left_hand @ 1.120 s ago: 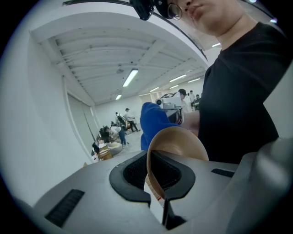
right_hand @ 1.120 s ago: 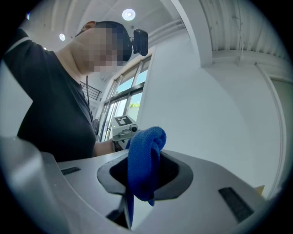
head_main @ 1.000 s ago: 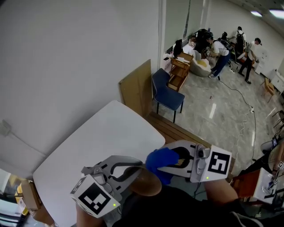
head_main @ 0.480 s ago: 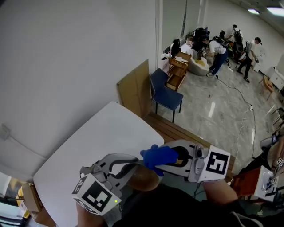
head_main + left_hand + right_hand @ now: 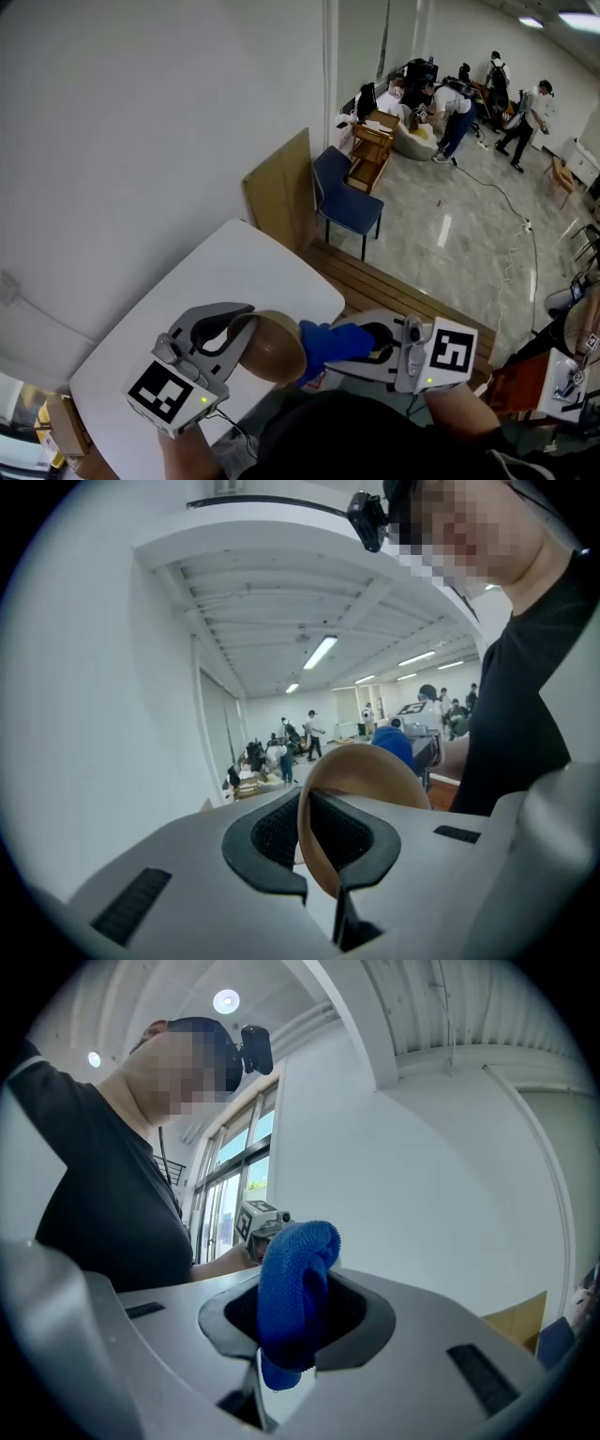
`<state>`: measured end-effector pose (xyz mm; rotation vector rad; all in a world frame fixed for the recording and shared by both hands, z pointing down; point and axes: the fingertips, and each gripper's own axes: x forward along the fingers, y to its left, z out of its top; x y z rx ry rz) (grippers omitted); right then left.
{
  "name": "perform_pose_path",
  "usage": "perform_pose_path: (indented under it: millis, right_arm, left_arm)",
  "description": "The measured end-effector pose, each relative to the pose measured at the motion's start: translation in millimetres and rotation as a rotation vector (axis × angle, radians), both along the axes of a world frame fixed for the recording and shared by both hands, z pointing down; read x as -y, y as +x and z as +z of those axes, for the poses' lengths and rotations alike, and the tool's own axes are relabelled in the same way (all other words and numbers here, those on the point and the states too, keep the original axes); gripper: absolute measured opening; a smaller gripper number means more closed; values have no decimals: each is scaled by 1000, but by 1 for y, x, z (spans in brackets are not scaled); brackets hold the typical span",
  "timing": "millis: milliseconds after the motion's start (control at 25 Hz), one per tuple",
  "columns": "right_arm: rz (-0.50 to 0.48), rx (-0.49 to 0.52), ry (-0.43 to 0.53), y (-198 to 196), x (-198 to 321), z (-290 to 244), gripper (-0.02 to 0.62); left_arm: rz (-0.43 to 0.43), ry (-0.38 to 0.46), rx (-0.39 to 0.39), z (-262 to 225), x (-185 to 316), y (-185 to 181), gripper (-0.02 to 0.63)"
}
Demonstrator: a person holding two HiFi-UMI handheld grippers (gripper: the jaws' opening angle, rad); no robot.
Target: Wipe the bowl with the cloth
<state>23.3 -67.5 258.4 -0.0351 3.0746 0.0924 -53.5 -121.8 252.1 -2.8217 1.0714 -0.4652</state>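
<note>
My left tongs, nearly closed, nip the bowl by its rim above the table, and my right tongs pinch the cloth, which seems to touch the bowl's side, so a hard rub could lever the rim loose.

**What the views keep back**

In the head view the person's dark torso covers the near edge of the bench. The left claw hides part of the bowl. The cloth overlaps the bowl's edge, but whether it touches the inside cannot be told. In the left gripper view the bowl hides most of the cloth. The cloth's tail drops from sight inside the right claw. The people across the room are too small to make out.
</note>
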Motion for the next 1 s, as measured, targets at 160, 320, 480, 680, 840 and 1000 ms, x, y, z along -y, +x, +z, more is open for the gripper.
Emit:
perform_pose_path:
  millis: [160,320,480,680,840,1000]
  right_arm:
    - [-27,-24,-11,-7,-5,10,77]
    - [-74,-43,-33,-23,-13,20,77]
    - [-105,-64,-70,-38,-17,30,77]
    - [-109,-81,-126,-55,-15,40,77]
    - [-80,-15,-174,-47,-6,28,77]
    - [-50,80,-241,-28,7,15,77]
  left_arm:
    - [-43,-20,-106,-7,12,-18,20]
    - [-64,-28,-201,-12,20,-21,18]
    - [-67,-35,-291,-15,23,-17,17]
    - [-100,-37,-244,-3,33,-20,18]
    - [-184,-62,-229,13,40,-45,18]
    - [-242,-96,-223,33,47,-63,18]
